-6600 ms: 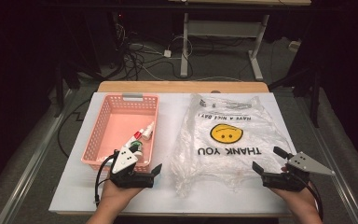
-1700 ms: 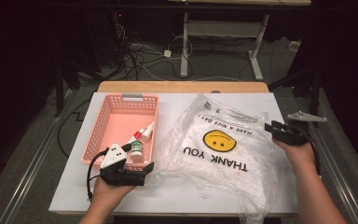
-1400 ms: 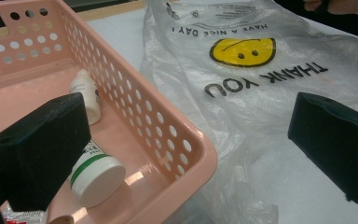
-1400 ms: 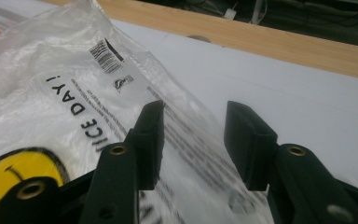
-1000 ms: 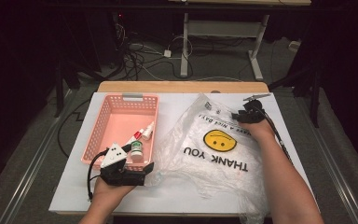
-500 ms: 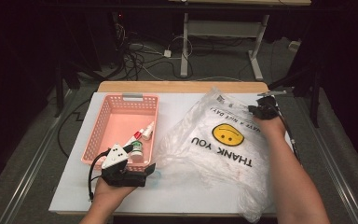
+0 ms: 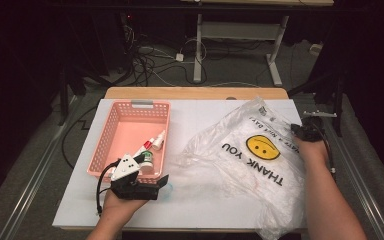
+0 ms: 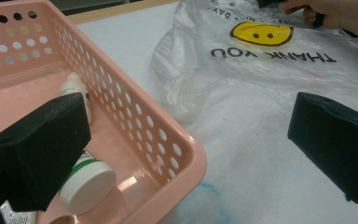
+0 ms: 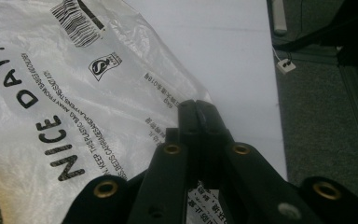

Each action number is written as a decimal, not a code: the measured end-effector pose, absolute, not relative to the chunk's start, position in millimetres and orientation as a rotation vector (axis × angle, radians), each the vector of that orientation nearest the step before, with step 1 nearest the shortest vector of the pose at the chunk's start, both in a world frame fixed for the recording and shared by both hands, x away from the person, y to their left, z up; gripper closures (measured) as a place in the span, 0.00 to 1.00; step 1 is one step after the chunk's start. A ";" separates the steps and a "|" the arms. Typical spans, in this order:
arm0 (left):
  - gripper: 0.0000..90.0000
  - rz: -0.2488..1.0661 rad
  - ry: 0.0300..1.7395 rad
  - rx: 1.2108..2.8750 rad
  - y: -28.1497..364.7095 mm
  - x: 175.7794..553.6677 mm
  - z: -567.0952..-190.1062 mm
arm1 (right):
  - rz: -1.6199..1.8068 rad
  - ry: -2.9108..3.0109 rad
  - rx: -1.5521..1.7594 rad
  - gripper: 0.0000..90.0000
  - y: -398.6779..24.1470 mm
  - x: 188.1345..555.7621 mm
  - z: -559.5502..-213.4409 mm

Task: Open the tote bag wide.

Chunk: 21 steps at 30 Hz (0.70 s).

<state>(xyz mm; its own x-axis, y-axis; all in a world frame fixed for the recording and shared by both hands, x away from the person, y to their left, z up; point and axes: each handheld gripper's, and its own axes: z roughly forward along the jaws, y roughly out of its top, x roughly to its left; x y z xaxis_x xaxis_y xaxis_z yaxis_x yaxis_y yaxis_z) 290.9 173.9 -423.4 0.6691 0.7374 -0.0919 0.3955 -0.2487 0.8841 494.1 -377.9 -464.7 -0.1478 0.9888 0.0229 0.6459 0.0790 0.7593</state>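
I see the basket (image 7: 111,131) left of the bag (image 7: 240,165) on the table (image 7: 200,112); bottles (image 7: 152,145) lie in the basket.

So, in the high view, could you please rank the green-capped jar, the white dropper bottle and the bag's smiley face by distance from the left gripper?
1. Green-capped jar, in the pink basket, just beyond the left gripper.
2. White dropper bottle, farther up the basket.
3. Smiley face, on the plastic bag, far to the right.
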 end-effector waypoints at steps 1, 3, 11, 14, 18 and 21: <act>0.00 0.425 0.890 1.873 173.6 290.8 -423.4 | 0.874 1.851 1.612 1.00 -377.9 494.1 -464.7; 0.00 0.427 0.887 1.877 173.5 290.7 -423.5 | 0.866 1.856 1.614 1.00 -372.1 490.1 -471.2; 0.00 0.426 0.892 1.876 177.8 294.0 -425.0 | 0.937 1.847 1.571 0.74 -371.7 486.9 -453.4; 0.00 0.433 0.889 1.880 178.2 296.1 -426.0 | 0.965 1.862 1.521 0.66 -371.3 478.4 -438.7; 0.00 0.427 0.888 1.875 178.0 297.1 -426.9 | 1.022 1.896 1.459 0.64 -366.0 451.4 -420.9; 0.00 0.425 0.888 1.867 179.0 297.1 -427.2 | 1.044 1.946 1.384 0.63 -354.7 415.5 -414.8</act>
<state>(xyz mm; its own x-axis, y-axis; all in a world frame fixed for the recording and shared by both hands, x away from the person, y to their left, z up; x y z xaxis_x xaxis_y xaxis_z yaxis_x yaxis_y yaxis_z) 297.1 179.0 -427.2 0.6702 0.7365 -0.0912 0.3908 -0.2458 0.8870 415.5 -354.7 -414.8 -0.3358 0.9418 0.0145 0.5332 0.1773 0.8272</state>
